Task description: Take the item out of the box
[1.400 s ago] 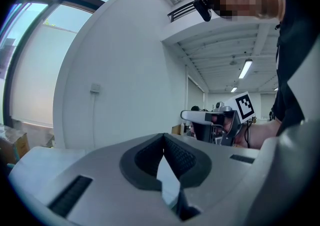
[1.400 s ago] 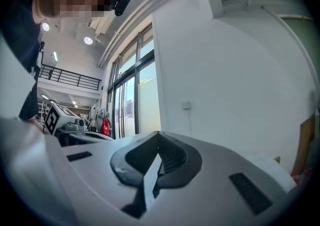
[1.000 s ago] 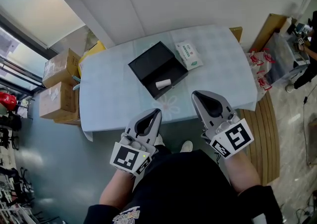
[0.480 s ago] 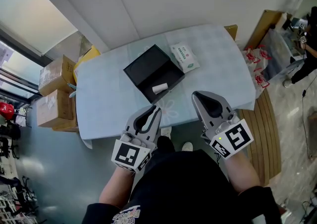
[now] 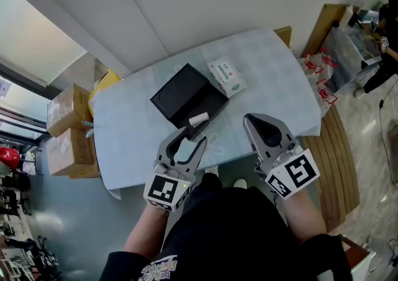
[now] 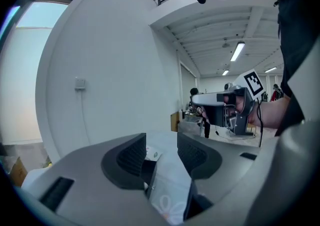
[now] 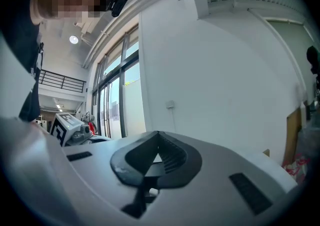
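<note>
An open black box (image 5: 184,94) lies on the pale blue table (image 5: 267,68), with a small white roll (image 5: 199,119) in its near corner. My left gripper (image 5: 191,139) hovers just short of the box, over the table's near edge; its jaws are opening with nothing between them. The left gripper (image 6: 161,146) view shows the same gap, with the table beyond it. My right gripper (image 5: 256,119) is held to the right of the box, shut and empty. In the right gripper (image 7: 157,138) view its tips meet.
A green and white packet (image 5: 227,77) lies just right of the box. Cardboard boxes (image 5: 69,103) are stacked on the floor to the table's left. Red and white bags (image 5: 316,79) and a wooden board (image 5: 341,161) stand at the right.
The left gripper's jaws have parted from shut to clearly apart. Both grippers sit slightly closer to the box, and the head view has tilted a little.
</note>
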Tool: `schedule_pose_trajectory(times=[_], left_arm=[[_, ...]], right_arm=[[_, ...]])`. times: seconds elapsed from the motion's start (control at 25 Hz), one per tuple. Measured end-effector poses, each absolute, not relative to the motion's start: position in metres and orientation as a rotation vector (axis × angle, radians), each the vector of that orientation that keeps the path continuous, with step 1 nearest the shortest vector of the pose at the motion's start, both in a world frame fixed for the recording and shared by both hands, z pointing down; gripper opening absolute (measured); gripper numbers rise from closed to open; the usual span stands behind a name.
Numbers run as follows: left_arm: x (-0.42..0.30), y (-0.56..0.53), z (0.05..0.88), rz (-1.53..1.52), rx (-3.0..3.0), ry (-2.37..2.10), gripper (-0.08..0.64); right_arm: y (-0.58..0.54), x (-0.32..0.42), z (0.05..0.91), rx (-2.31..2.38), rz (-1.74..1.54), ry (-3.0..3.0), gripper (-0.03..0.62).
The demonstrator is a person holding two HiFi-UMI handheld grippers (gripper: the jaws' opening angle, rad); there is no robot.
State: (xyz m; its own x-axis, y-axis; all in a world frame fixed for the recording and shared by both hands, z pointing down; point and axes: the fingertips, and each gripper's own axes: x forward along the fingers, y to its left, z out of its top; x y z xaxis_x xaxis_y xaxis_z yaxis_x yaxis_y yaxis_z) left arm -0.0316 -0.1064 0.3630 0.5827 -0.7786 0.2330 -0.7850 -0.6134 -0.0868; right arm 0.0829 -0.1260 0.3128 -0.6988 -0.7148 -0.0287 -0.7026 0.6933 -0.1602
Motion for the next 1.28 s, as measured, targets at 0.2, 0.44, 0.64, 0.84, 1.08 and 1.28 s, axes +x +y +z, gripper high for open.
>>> schedule_pose_trajectory(times=[0.2,0.44,0.64,0.84,1.08,1.28], left_arm=[[-0.030,-0.129,0.391,0.609,2.853,-1.309,0.232],[-0.041,-0.157,0.422,0.835,2.868,-1.268,0.260],[-0.059,-0.181,0.461,1.078,2.826,-1.194,0.276],[-0.071,-0.200,0.505,1.286,2.779,-1.080,0.288],[-0.078,-0.215,0.548,1.470,2.745,-0.931,0.288],[-0.073,-0.219,0.585,1.596,2.703,-0.764,0.288]], right_arm=[[-0.139,0.095,0.321,-1.245,-0.252,2.776,0.009],[-0.154,0.100,0.331,-1.305,-0.306,2.749,0.009],[-0.169,0.096,0.341,-1.339,-0.342,2.742,0.009],[-0.182,0.095,0.352,-1.382,-0.384,2.735,0.009],[-0.191,0.096,0.364,-1.451,-0.427,2.724,0.009],[-0.197,0.099,0.375,-1.503,-0.470,2.714,0.009]])
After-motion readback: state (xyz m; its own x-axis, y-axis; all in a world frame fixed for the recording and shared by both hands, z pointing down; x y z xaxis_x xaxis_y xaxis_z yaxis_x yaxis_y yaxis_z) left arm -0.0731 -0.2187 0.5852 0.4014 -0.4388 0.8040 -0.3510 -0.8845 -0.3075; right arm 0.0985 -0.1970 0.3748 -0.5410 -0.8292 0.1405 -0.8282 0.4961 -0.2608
